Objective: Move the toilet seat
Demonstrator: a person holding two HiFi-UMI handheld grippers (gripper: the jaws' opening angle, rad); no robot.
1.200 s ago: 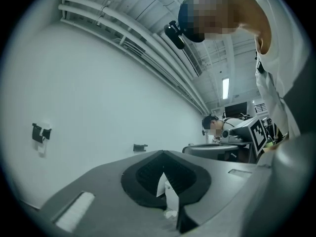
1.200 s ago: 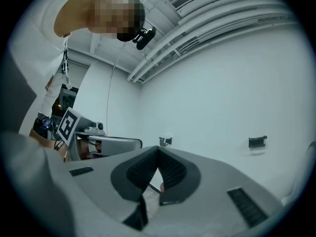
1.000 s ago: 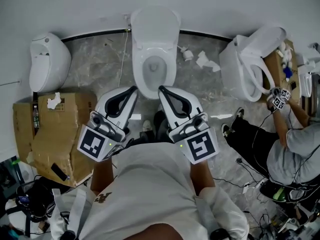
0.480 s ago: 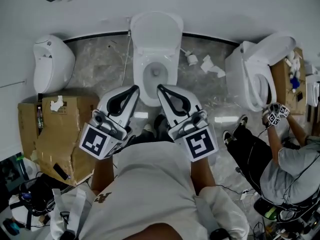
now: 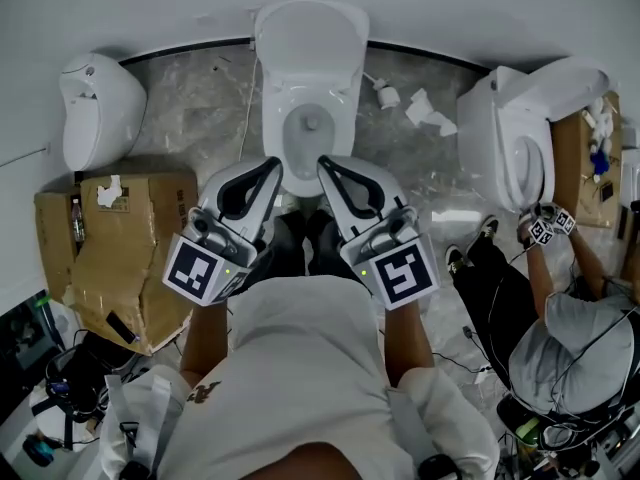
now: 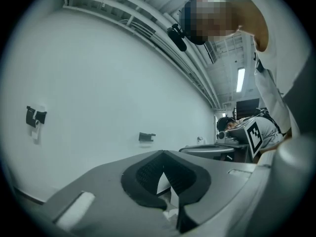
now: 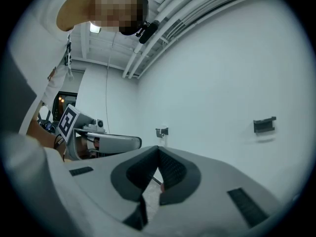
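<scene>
A white toilet (image 5: 305,78) stands against the far wall in the head view, its lid and seat (image 5: 306,36) raised and the bowl (image 5: 309,133) open. My left gripper (image 5: 274,164) and right gripper (image 5: 323,162) are held side by side over the bowl's front rim, both shut and empty. In the left gripper view the left gripper (image 6: 162,153) points level at the white wall, jaws together. The right gripper (image 7: 158,148) shows the same in the right gripper view, with the other gripper (image 7: 98,142) beside it. The toilet seat does not show in either gripper view.
A second toilet (image 5: 95,108) stands at the left beside a cardboard box (image 5: 110,253). A third toilet (image 5: 525,133) is at the right, where another person (image 5: 560,328) crouches with grippers (image 5: 548,225). Crumpled paper (image 5: 425,113) lies on the floor. Cables (image 5: 480,353) lie at the lower right.
Both grippers have moved forward together, from short of the toilet to over the bowl's front rim. Their jaws stay shut.
</scene>
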